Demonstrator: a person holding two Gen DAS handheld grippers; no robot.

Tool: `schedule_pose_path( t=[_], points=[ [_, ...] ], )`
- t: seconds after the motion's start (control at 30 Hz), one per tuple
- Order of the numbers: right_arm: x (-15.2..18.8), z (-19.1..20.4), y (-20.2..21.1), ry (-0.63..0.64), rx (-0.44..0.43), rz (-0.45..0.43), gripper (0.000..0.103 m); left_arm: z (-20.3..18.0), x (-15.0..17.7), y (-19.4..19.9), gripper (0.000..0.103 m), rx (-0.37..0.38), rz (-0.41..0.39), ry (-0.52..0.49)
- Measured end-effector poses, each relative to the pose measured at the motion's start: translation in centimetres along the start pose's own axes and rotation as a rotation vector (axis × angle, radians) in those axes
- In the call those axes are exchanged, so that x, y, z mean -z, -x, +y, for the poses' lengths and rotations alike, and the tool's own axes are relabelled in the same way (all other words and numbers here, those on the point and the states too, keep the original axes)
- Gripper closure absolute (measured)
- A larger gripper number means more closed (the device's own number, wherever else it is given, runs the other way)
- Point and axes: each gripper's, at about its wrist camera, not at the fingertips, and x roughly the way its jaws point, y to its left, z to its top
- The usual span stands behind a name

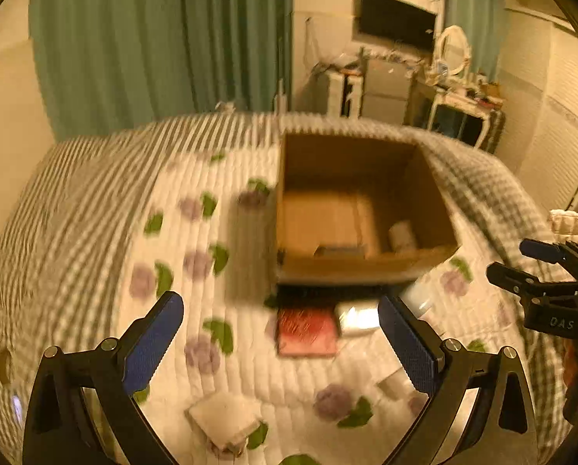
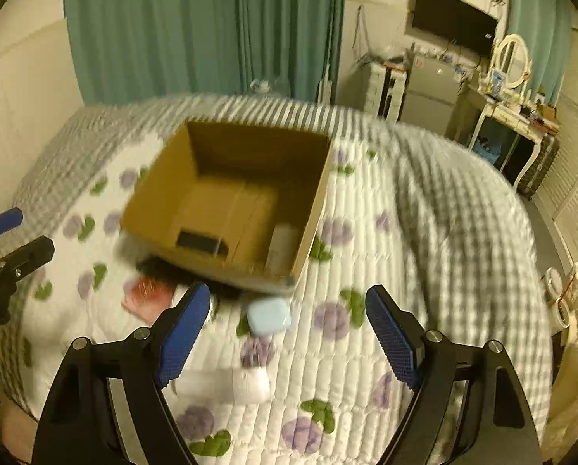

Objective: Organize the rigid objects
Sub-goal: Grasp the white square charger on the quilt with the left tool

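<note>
Your left gripper (image 1: pixel 281 333) and right gripper (image 2: pixel 289 329): both spread, empty. Cardboard box (image 2: pixel 312 213) on bed holds two items; red case (image 1: pixel 308 331), pale blue case (image 2: pixel 269 316), white blocks left outside.

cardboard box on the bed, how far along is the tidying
Partly done. The cardboard box already holds a dark rectangular item and a pale cylinder. Nothing is in hand: the left tool and right tool are both open and empty. Still out on the quilt: the red flat item, the light blue case and a white block.
</note>
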Motion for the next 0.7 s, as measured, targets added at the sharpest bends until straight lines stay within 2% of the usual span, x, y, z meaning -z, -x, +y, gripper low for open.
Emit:
schedule_pose_path(
  t=[0.27,0.5,0.6,0.67,0.7],
  points=[
    [4.5,1.5,-6.2,0.02,-0.05,0.136,0.02,3.4,6.4,-4.4,0.001,-0.096,0.124,0.037],
    [5.7,2.4,-7.3,0.036,-0.048,0.177,0.02,4.2,9.8,-6.2,0.001,-0.03,0.218,0.066],
    [6.1,2.6,-7.1,0.039,-0.043,0.185,0.02,3.9,10.4,-7.1,0.001,-0.038,0.245,0.041],
    [6.3,2.6,-7.0,0.027,-0.042,0.191,0.02,3.7,10.7,-7.9,0.003,-0.058,0.265,0.025],
    [6.4,2.6,-6.8,0.023,-0.037,0.191,0.02,3.6,10.9,-8.1,0.01,-0.063,0.275,0.017]
  ],
)
